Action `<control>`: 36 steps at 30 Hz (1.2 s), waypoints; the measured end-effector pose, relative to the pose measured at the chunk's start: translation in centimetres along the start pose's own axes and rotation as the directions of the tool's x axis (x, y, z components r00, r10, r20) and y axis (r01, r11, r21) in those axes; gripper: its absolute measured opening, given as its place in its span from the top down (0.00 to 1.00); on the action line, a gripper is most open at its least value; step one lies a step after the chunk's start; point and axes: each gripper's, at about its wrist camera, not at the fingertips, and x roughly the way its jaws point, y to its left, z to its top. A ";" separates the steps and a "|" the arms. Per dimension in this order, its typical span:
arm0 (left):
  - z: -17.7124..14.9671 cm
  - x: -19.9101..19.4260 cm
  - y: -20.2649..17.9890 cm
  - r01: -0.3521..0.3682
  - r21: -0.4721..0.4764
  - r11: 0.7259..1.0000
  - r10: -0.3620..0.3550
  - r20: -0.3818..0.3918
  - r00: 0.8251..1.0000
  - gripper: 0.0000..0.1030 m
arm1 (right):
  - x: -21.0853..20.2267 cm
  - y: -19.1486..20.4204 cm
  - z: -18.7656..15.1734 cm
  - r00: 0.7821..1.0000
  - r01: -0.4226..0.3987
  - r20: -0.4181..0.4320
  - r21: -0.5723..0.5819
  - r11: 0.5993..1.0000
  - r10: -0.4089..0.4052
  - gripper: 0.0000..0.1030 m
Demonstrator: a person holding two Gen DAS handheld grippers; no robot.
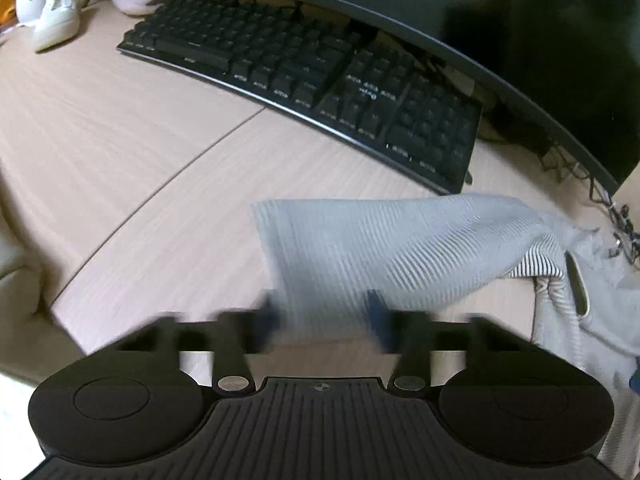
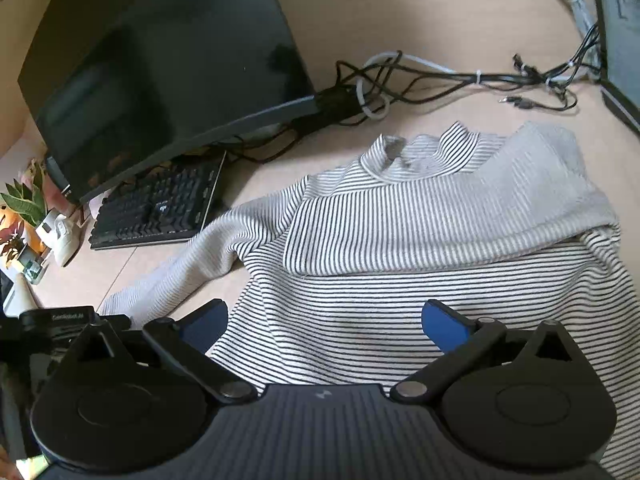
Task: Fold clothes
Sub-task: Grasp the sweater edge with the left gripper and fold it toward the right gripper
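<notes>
Striped shirt beneath right gripper, seemingly untouched

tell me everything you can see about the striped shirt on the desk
The striped shirt is a knit top with thin black and white stripes and a short stand-up collar. It lies on the wooden desk, front up, collar toward the cables. One sleeve is folded across the chest, its paler inside showing. The other sleeve stretches toward the keyboard, its end between the open fingers of the left hand-held gripper. The right hand-held gripper is open over the hem.
</notes>
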 end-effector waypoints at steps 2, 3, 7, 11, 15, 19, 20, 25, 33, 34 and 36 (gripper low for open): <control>0.7 -0.5 -0.7 0.028 0.023 0.999 -0.029 0.031 0.999 0.93 | -0.7 -0.4 -0.2 1.000 0.007 0.020 0.004 1.000 -0.007 0.00; 1.1 -1.0 -1.4 0.041 0.046 0.998 -0.044 0.055 0.998 0.93 | -1.1 -0.6 -0.3 0.999 0.013 0.030 0.005 1.000 -0.013 0.00; 2.6 -2.9 -4.0 0.088 0.142 0.986 -0.110 0.148 0.983 0.95 | -2.3 -1.4 -0.7 0.997 0.050 0.065 0.004 0.999 -0.050 0.00; 4.4 -5.1 -7.3 0.161 0.203 0.966 -0.201 0.195 0.960 0.95 | -3.6 -1.4 -0.6 0.992 0.064 0.114 -0.038 0.997 -0.059 0.00; 5.7 -8.2 -13.4 0.271 0.343 0.899 -0.354 0.207 0.912 0.95 | -4.4 -1.0 -0.5 0.985 0.088 0.159 -0.102 0.991 -0.071 0.00; 6.1 -10.2 -21.5 0.374 0.483 0.791 -0.500 0.161 0.851 0.95 | -5.2 -2.4 -1.1 0.982 0.088 0.171 -0.072 0.994 -0.075 0.00; 6.1 -10.4 -23.6 0.394 0.515 0.762 -0.529 0.142 0.837 0.95 | -5.4 -2.9 -1.3 0.981 0.096 0.172 -0.058 0.994 -0.084 0.00; 4.2 -9.9 -32.5 0.478 0.628 0.614 -0.634 0.031 0.773 0.94 | -6.5 -5.7 -2.2 0.971 0.146 0.185 0.029 0.989 -0.149 0.00; 3.3 -8.3 -34.4 0.555 0.588 0.589 -0.677 -0.016 0.736 0.61 | -7.4 -8.3 -2.5 0.956 0.198 0.202 0.086 0.977 -0.211 0.00; 3.6 -7.8 -33.5 0.547 0.571 0.612 -0.659 -0.013 0.752 0.60 | -7.4 -8.4 -2.1 0.954 0.200 0.210 0.087 0.976 -0.214 0.00; 4.1 -6.9 -31.7 0.528 0.538 0.657 -0.623 -0.008 0.782 0.55 | -7.1 -8.7 -0.8 0.951 0.198 0.224 0.087 0.976 -0.213 0.01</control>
